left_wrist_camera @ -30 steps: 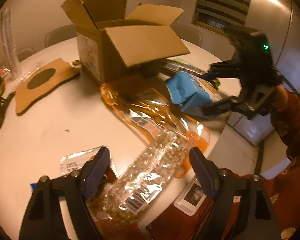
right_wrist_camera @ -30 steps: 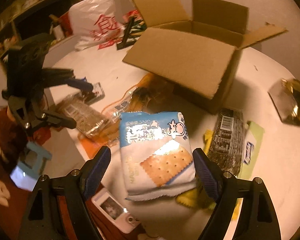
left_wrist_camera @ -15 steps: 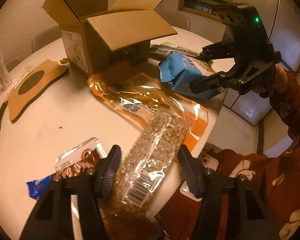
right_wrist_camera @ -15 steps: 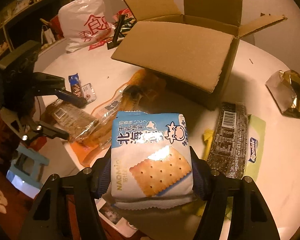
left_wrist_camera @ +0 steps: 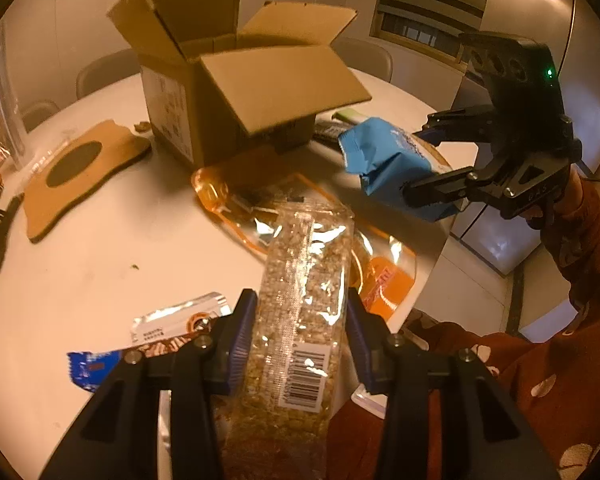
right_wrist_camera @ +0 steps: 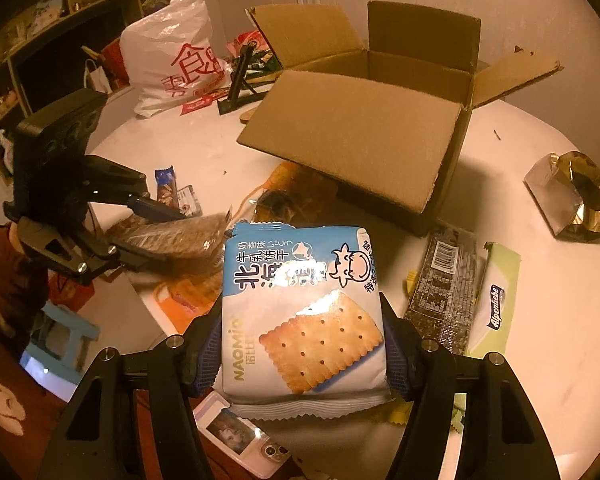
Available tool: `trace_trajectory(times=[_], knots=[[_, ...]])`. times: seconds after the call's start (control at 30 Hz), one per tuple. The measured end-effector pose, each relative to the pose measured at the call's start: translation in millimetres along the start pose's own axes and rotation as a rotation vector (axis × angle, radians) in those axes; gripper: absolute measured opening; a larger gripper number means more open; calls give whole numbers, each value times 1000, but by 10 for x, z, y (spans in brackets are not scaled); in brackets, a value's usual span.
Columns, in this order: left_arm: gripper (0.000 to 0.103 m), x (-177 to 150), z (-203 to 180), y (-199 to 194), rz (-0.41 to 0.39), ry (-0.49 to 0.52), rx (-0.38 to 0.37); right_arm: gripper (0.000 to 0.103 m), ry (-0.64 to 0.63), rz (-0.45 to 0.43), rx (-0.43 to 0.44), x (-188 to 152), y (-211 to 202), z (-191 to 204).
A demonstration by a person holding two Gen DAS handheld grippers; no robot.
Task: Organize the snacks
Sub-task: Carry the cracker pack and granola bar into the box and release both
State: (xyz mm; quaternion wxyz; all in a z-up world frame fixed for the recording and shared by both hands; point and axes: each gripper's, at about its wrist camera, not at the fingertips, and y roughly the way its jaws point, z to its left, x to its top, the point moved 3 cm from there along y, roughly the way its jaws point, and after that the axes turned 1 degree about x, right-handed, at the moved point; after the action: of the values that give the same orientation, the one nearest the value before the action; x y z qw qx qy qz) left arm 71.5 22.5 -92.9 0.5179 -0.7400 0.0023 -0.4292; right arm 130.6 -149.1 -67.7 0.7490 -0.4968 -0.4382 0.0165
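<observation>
On the left, our left gripper (left_wrist_camera: 300, 340) is closing its jaws on the clear grain-bar packet (left_wrist_camera: 304, 300), which sits between the pads above the white table (left_wrist_camera: 100, 264). Behind stands the open cardboard box (left_wrist_camera: 236, 92). On the right, our right gripper (right_wrist_camera: 302, 344) clamps the blue cracker pack (right_wrist_camera: 300, 312), raised just before the box.

Left gripper (left_wrist_camera: 300, 338) jaws, wide apart a second ago, closing on clear grain-bar pack (left_wrist_camera: 304, 304); pads now at pack's sides, pack lifted off table, centre of left view.
Right gripper (right_wrist_camera: 302, 354), earlier open around blue cracker bag (right_wrist_camera: 304, 312), now clamps it; bag raised, fills lower centre of right view.
</observation>
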Motion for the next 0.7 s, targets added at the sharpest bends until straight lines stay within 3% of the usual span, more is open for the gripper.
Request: trace_trajectory(times=[0.27,0.4,0.57,0.7], knots=[[40,225,-105,-491,-78,10,66,63,-11,-29,54,102,-239,110],[40,493,-146,-810,-143,21,109,63,-22,-72,98,249,-515,190],[40,949,-91,-1162,-217,35,170,63,-64,-160,37,562,-867,190],[40,1345,-30,-1209,-225,56,214,63,-76,-219,-41,888,-986,61]])
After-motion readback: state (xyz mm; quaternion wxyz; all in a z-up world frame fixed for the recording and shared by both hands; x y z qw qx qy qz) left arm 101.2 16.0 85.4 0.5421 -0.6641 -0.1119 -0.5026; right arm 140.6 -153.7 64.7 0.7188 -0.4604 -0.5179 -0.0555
